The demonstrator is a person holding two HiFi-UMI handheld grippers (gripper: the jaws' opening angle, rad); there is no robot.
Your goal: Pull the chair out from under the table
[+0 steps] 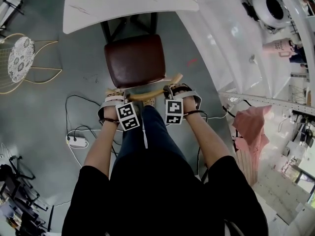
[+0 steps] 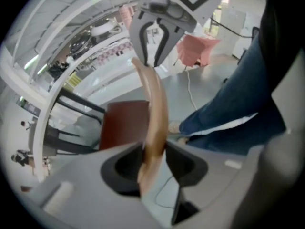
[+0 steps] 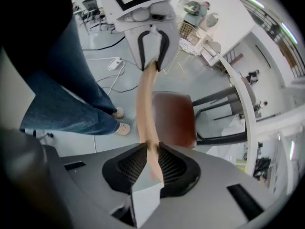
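Note:
The chair has a dark brown seat (image 1: pixel 134 60) and a curved wooden backrest rail (image 1: pixel 147 93). Its front end sits under the white marble table (image 1: pixel 128 4). My left gripper (image 1: pixel 116 93) clamps the rail's left end, and my right gripper (image 1: pixel 178 88) clamps its right end. In the left gripper view the rail (image 2: pixel 155 104) runs up from between my left gripper's (image 2: pixel 153 159) pads to the right gripper (image 2: pixel 155 42). In the right gripper view the rail (image 3: pixel 147 104) is pinched tight in my right gripper (image 3: pixel 151 163). Both point steeply down.
A gold wire chair with a white patterned cushion (image 1: pixel 19 58) stands at the left. A power strip with cables (image 1: pixel 78 141) lies on the grey floor at my left. A pink chair (image 1: pixel 251 124) and a white curved counter (image 1: pixel 231 48) are at the right. The person's legs stand just behind the chair.

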